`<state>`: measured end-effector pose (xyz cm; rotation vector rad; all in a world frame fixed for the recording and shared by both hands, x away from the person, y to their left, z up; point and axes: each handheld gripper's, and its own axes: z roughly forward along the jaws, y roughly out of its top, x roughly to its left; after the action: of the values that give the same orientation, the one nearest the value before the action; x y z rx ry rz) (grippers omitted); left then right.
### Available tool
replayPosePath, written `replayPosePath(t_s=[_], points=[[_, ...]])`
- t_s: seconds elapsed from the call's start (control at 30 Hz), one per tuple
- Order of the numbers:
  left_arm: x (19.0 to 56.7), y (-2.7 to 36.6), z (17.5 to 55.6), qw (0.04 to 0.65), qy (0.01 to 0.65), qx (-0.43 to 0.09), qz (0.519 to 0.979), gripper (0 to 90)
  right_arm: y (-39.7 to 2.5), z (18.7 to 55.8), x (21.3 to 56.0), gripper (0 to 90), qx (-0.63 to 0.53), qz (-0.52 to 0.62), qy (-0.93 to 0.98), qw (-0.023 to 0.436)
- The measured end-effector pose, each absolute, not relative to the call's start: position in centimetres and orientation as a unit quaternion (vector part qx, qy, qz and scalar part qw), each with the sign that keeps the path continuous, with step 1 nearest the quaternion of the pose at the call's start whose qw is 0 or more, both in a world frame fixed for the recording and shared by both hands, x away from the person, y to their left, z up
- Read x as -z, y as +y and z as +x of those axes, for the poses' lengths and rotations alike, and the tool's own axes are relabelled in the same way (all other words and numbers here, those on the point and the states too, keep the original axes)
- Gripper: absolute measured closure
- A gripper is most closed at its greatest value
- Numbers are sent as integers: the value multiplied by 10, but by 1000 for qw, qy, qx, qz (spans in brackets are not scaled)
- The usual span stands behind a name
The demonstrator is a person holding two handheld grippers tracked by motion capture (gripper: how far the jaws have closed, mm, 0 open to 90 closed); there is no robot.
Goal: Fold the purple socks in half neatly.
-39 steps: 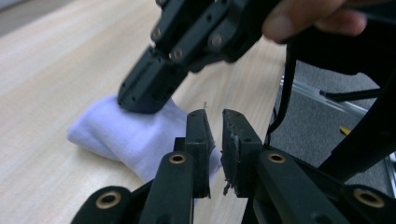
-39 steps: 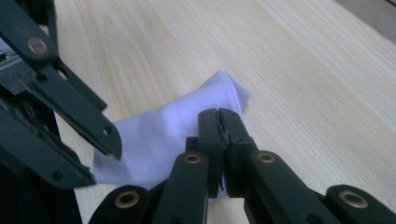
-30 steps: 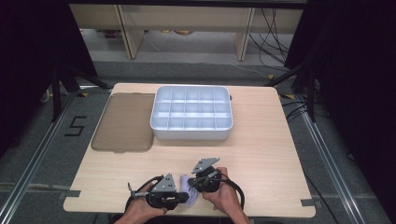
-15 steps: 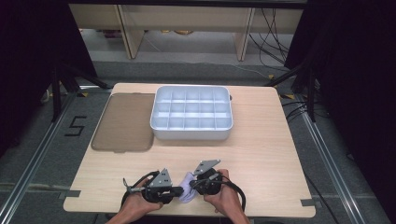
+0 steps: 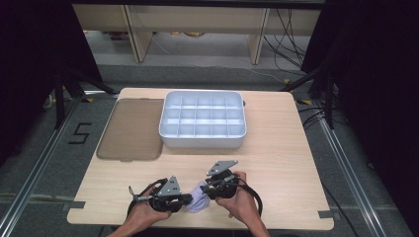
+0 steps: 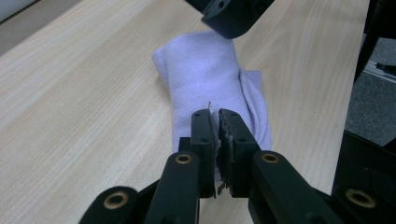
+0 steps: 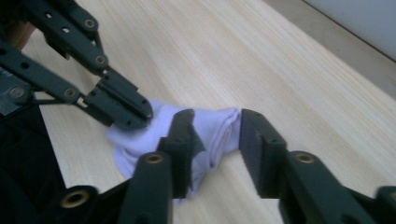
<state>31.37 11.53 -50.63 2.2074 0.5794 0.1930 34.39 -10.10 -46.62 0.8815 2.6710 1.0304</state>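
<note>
The lavender sock [image 5: 199, 202] lies folded at the near edge of the surface [image 5: 276, 163], between the two grippers and well short of the white divided tray [image 5: 202, 120]. The left gripper [image 6: 215, 122] has its jaws pressed together on one end of the cloth, while the right gripper [image 7: 215, 133] straddles the opposite, rolled end with its jaws apart and cloth between them. The sock's long axis runs from one gripper to the other, so I judge the right one need only close.
</note>
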Motion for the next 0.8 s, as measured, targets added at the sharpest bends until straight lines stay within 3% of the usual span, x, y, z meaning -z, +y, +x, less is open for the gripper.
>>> replayPosePath(t_s=[0.1,0.27,0.8], points=[[507,114,312,417,234,-73,875,836,-94,349,468,530,-318,313,894,49],[506,114,312,412,223,-85,879,836,-90,360,481,475,-295,308,904,39],[506,114,313,411,220,-85,881,833,-90,380,494,457,-290,308,905,-41]])
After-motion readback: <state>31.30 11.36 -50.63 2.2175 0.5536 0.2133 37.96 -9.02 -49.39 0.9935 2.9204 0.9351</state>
